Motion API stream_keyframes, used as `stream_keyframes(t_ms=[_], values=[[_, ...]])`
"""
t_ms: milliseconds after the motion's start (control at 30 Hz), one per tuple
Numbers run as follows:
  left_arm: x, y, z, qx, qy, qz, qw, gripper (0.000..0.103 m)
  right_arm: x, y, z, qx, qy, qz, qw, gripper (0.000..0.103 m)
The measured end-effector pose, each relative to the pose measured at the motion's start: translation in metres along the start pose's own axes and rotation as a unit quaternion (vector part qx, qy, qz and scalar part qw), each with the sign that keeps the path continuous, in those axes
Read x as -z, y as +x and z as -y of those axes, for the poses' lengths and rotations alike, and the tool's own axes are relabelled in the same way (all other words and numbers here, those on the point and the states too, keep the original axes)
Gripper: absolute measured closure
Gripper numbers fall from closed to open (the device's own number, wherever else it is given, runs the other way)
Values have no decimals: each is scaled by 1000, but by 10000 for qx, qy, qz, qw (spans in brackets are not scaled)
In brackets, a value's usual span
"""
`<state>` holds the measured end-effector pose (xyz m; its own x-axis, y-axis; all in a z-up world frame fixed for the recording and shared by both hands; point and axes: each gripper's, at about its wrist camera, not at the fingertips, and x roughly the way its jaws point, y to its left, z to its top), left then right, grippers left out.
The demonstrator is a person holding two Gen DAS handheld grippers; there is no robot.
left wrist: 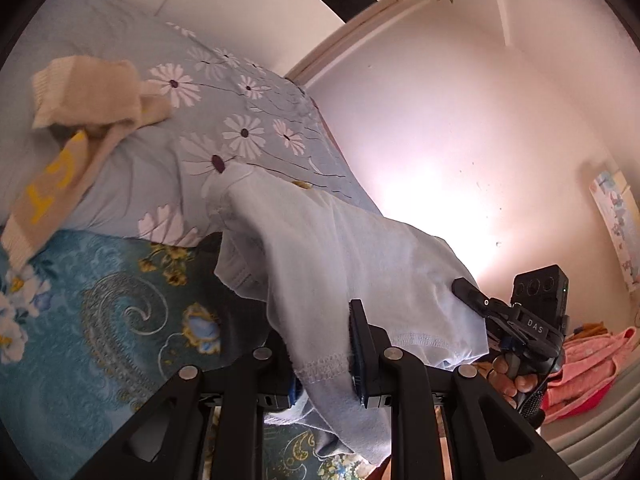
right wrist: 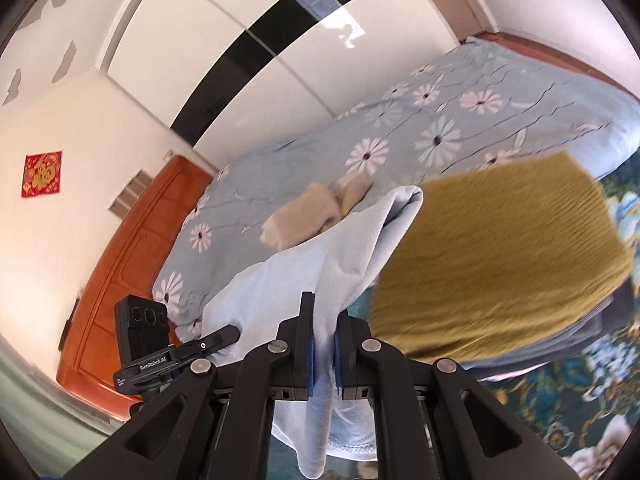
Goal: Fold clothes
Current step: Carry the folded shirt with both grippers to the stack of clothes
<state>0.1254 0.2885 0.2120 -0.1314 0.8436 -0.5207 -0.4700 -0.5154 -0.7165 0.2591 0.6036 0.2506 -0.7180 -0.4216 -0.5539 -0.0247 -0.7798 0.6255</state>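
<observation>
left gripper [left wrist: 320, 352]: jaws clamp shirt [left wrist: 340, 240], one finger hidden | right gripper [right wrist: 323, 344]: jaws pinch shirt hem | sweater [right wrist: 496, 256] right, blurred | bed [right wrist: 304, 152] partly covered

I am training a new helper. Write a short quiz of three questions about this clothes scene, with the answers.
1. True or false: both grippers are shut on the light blue garment.
2. Which folded piece lies nearest the right gripper? A) red towel B) olive knit C) black coat
3. What pattern does the blue bedcover carry?

Key: 1 true, the left gripper too. 2 B. 3 white daisies.
</observation>
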Motion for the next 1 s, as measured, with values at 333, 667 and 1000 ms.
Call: stream_keyframes(t_ms=[333, 667, 1000], values=[[-44, 112, 70, -109, 596, -278, 9978, 82, -69, -42, 100, 359, 368, 338, 9981, 95], [-15, 185, 50, -380, 635, -796, 9941, 81, -64, -14, 192, 431, 922, 246, 9945, 95], [-9, 188, 39, -282, 486, -835, 9949, 72, -48, -5, 221, 500, 1217, 258, 9910, 94]])
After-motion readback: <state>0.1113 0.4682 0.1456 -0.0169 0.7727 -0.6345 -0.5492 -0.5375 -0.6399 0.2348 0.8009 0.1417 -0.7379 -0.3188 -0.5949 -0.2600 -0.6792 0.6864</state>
